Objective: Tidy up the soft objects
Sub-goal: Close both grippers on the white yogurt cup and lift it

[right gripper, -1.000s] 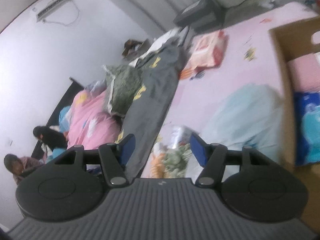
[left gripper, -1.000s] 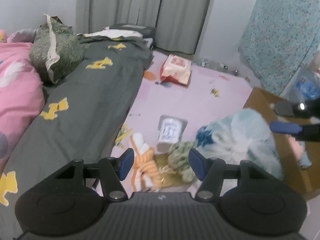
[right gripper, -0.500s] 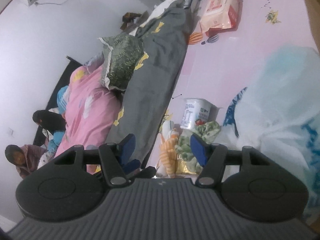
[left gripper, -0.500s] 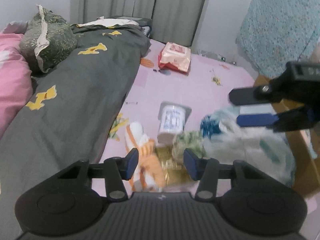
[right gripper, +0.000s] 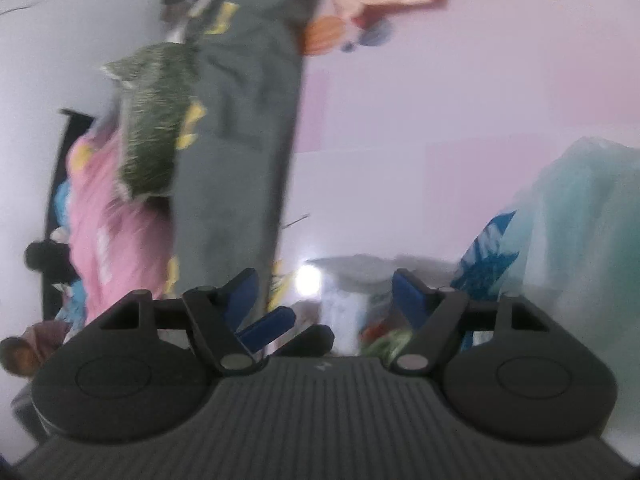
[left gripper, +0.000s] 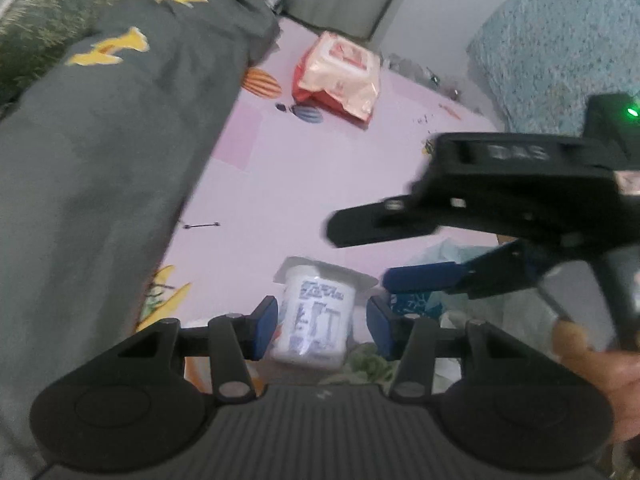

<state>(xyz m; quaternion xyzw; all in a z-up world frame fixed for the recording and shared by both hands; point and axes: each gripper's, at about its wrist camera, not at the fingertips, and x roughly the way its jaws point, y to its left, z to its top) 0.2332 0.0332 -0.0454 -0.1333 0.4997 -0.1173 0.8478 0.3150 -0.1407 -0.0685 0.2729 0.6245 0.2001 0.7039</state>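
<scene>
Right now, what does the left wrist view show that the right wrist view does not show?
Only the left wrist view shows the right gripper from outside, open, the turquoise cloth by the wall, and the left gripper open, framing the white tub.

Only the right wrist view shows the pink blanket and the pale blue bag.

Both show the tub, the grey bedding, the red wipes pack and the pink floor mat.
</scene>
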